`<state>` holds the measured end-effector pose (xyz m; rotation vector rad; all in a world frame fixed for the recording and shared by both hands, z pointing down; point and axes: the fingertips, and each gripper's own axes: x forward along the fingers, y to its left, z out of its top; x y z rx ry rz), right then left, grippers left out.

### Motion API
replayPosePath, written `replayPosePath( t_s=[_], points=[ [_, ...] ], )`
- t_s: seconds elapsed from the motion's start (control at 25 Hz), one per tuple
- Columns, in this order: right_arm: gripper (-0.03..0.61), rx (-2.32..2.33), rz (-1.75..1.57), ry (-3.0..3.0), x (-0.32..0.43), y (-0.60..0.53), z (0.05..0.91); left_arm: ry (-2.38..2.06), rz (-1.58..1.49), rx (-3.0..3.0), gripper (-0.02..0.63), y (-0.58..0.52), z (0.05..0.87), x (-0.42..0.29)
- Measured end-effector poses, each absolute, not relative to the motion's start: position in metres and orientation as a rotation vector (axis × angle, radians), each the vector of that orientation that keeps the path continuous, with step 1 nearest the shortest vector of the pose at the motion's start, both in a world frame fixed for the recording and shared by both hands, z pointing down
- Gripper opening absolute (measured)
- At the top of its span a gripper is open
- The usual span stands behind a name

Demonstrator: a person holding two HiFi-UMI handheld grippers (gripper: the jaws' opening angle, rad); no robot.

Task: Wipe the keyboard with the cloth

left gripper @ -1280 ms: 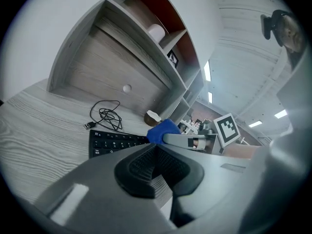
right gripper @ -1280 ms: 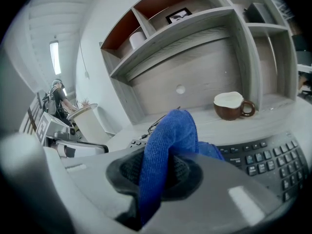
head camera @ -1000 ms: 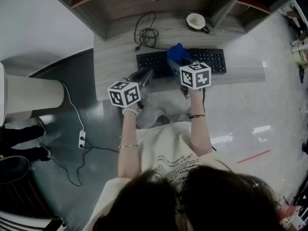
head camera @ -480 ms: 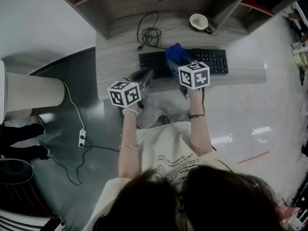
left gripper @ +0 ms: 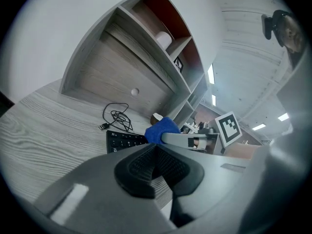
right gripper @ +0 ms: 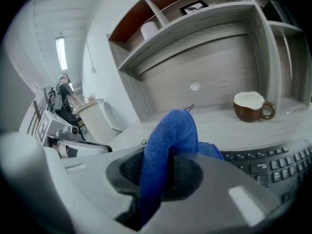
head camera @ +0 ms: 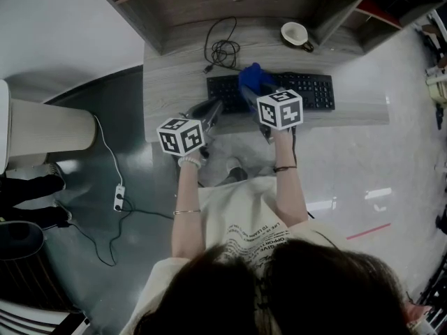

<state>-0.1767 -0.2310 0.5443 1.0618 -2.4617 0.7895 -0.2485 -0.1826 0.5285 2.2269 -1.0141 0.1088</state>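
Clamping cloth [right gripper: 170,130] in right tongs [right gripper: 157,179] | over keyboard [right gripper: 273,165] | left tongs [left gripper: 155,168] closed

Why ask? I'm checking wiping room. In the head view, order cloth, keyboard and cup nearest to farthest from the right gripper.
1. Cloth, clamped in the right gripper.
2. Keyboard, right beneath it.
3. Cup, farther back, toward the right.

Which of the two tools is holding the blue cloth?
The right tool, clamped on the blue cloth at the keyboard; the left tool is shut with nothing between its jaws.
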Motion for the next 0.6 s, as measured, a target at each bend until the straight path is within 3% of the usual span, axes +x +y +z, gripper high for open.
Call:
replayPosePath(
  t_s=[0.6],
  points=[
    [0.057, 1.001, 0.774, -2.478, -0.202, -0.230, 0.545, -1.049, 0.098, 2.206, -0.003, -0.182, 0.530, -0.265]
  ],
)
